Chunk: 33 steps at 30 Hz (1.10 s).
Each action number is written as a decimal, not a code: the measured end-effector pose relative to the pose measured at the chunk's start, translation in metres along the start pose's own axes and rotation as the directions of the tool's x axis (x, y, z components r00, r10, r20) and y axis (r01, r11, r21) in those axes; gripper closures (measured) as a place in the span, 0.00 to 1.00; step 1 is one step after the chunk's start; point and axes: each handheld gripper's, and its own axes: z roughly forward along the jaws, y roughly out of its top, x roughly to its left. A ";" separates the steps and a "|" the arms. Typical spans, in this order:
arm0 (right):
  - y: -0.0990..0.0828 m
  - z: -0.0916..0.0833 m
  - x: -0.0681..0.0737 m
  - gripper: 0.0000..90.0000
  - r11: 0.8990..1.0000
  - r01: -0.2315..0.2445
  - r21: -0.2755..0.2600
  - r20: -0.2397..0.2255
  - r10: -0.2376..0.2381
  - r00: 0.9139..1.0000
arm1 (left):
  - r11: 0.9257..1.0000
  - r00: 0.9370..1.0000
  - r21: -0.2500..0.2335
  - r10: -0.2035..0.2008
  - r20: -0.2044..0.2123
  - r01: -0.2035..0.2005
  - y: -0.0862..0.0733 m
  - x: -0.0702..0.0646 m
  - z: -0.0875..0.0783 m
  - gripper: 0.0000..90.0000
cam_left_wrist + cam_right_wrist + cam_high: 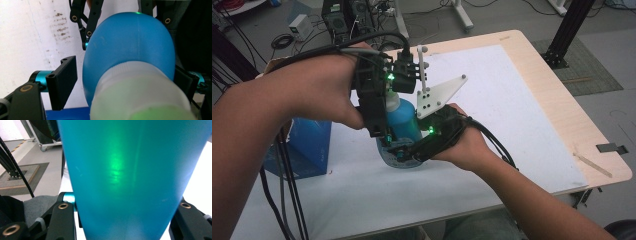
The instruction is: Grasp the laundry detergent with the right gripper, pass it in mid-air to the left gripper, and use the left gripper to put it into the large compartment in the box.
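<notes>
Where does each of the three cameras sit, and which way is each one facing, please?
High view: above the person's side, looking forward and down on the table; both forearms, left gripper and right gripper show.
Left gripper view: rides the left gripper, facing the blue bottle cap-first; a gap shows beside its left jaw.
Right gripper view: rides the right gripper, jaws clamped on the bottle's body.
All three share the blue bottle.

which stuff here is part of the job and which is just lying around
In the job:
- blue bottle, body clamped by the right hand-held gripper
- its white cap, between the left hand-held gripper's jaws

Lying about:
- blue box at the table's left edge
- wooden stick near the right corner
- white mat
</notes>
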 end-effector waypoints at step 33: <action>0.000 -0.001 -0.001 0.51 1.000 -0.005 -0.010 0.007 0.005 1.000 | 1.000 1.000 0.017 0.013 0.027 -0.013 0.008 0.001 0.004 0.41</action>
